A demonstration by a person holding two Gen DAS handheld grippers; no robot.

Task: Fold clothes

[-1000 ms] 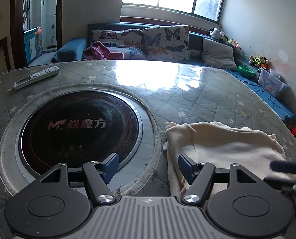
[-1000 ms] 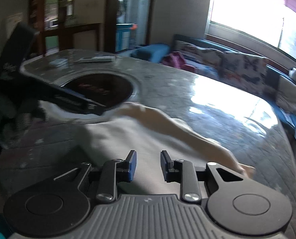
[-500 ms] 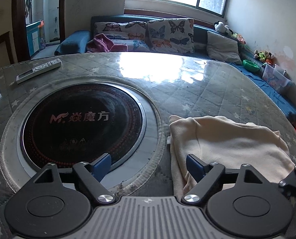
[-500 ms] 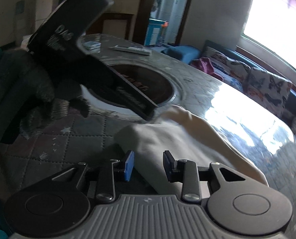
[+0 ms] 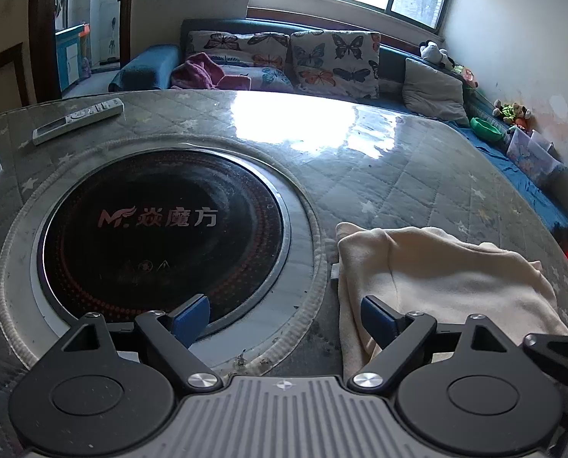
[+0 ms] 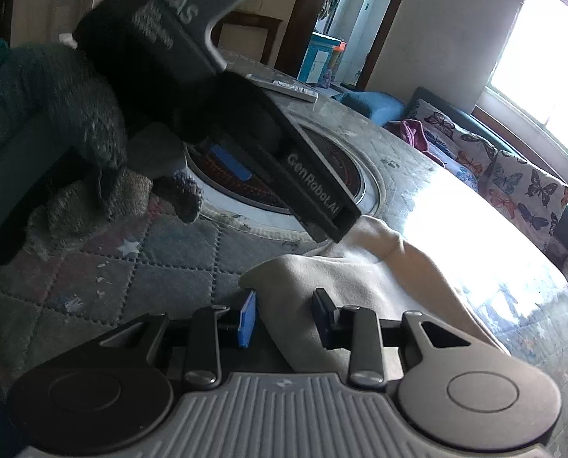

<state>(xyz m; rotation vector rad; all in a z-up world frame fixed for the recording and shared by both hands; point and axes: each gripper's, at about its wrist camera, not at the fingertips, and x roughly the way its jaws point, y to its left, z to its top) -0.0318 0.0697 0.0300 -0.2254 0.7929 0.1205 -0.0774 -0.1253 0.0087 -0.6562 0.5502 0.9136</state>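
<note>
The left gripper is standing wide apart after spreading its jaws, gripping nothing, with one blue pad over the round black cooktop and the other over the cream garment's near edge. The right gripper is hanging slightly parted over a corner of that garment, which is lying folded on the quilted table cover just beside the cooktop.

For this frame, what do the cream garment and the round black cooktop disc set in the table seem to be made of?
Cream garment: likely a soft knit or fleece; matte, slightly fuzzy surface, draping in rounded folds with a stitched seam.
Round black cooktop disc: probably smooth glass or glass-ceramic; glossy, catching window light, with printed lettering and a red dot pattern, ringed by what looks like brushed metal.
</note>
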